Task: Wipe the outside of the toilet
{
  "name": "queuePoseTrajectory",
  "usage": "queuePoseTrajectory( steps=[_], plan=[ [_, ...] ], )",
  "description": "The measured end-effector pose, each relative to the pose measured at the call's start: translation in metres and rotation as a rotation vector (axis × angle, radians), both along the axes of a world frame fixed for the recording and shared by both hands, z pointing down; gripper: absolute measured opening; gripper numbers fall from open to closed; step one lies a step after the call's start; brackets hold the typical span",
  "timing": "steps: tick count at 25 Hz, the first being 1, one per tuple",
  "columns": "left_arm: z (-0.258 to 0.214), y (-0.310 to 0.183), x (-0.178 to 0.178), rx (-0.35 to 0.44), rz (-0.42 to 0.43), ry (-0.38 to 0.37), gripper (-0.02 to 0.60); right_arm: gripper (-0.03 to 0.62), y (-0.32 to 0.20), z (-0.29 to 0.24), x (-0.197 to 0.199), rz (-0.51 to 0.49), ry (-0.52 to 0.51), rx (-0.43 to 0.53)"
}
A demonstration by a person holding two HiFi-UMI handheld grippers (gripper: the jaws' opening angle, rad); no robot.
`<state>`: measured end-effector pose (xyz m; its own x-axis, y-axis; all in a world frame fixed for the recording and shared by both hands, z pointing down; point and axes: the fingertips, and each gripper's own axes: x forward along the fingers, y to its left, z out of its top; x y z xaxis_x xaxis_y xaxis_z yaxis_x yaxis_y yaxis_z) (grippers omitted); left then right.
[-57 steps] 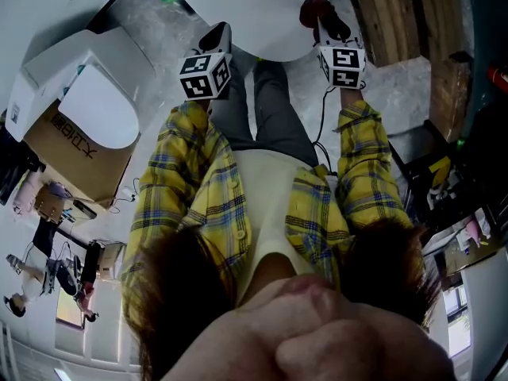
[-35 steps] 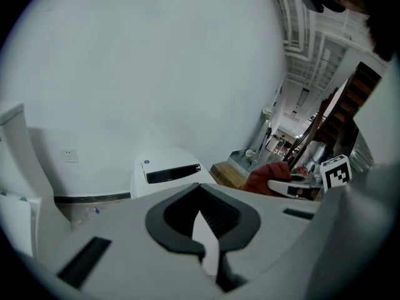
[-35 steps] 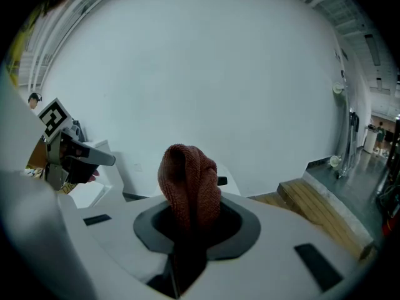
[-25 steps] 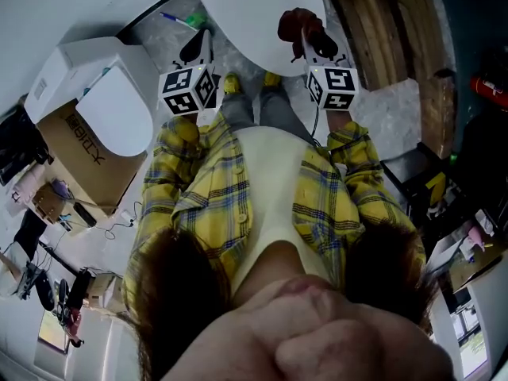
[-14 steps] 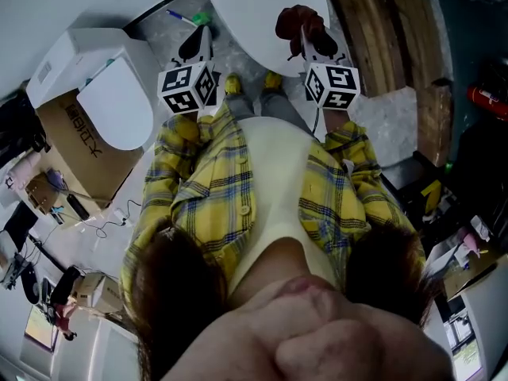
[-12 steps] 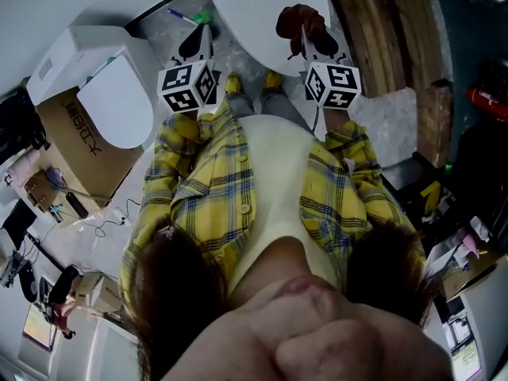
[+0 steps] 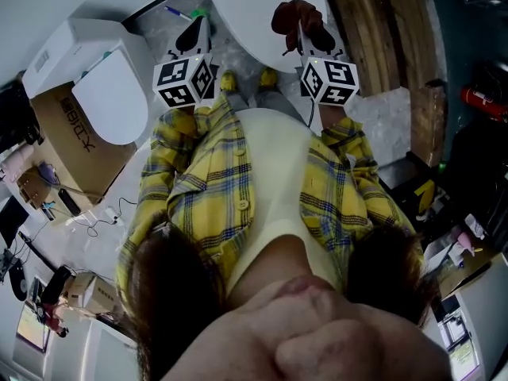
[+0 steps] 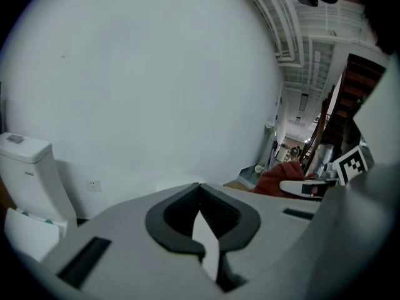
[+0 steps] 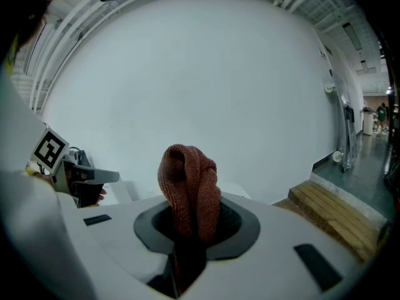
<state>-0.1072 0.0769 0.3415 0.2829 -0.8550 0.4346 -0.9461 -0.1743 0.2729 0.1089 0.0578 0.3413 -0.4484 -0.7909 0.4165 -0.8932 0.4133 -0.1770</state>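
The white toilet [image 7: 250, 6] fills the top of the head view, its rounded front toward the person. My right gripper [image 7: 305, 28] is shut on a rust-red knitted cloth [image 7: 290, 14], which rests over the toilet's front edge. In the right gripper view the cloth [image 9: 187, 189] stands bunched up out of the jaws of the right gripper [image 9: 192, 220]. My left gripper [image 7: 194, 32] hovers by the toilet's left side, above the floor. Seen in its own view, the left gripper [image 8: 200, 189] is shut and holds nothing.
A second white toilet [image 7: 111, 94] sits on a cardboard box [image 7: 63, 133] at the left, and its cistern [image 8: 25, 167] shows in the left gripper view. Wooden steps [image 7: 381, 14] rise on the right. The person's yellow shoes [image 7: 228, 80] stand just before the toilet.
Over two seconds the toilet has slid toward the top of the head view and the shoes have come into sight. Both grippers keep their places beside it; the cloth stays gripped.
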Motion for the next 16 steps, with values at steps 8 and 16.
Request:
queuePoseTrajectory(
  steps=[8, 16],
  plan=[
    [-0.002, 0.003, 0.009, -0.011, 0.015, 0.057, 0.008, 0.083, 0.005, -0.005, 0.005, 0.005, -0.014, -0.002],
    [-0.012, 0.007, 0.006, 0.018, 0.010, 0.084, 0.008, 0.083, 0.010, -0.007, -0.002, 0.010, -0.010, 0.004]
  ],
)
